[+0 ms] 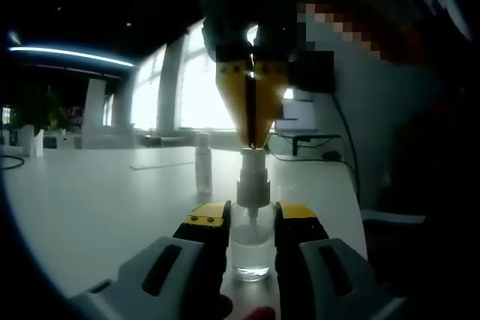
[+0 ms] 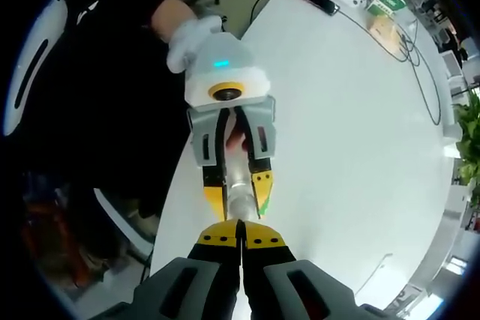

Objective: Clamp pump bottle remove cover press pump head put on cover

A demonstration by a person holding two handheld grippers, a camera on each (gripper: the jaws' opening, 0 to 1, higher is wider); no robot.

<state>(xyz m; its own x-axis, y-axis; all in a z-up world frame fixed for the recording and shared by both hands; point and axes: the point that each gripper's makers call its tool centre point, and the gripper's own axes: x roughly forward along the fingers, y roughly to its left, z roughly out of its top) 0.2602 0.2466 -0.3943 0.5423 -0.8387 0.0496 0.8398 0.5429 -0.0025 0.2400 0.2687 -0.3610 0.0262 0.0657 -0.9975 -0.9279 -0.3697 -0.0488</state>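
Clear pump bottle [image 1: 250, 241], white pump head [image 1: 253, 177]

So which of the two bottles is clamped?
The near clear pump bottle, between the left gripper's jaws; the other bottle stands free farther back.

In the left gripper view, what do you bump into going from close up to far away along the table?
Left gripper, shut on the pump bottle → the cover standing farther back on the white table → the laptop near the far edge → the bright windows.
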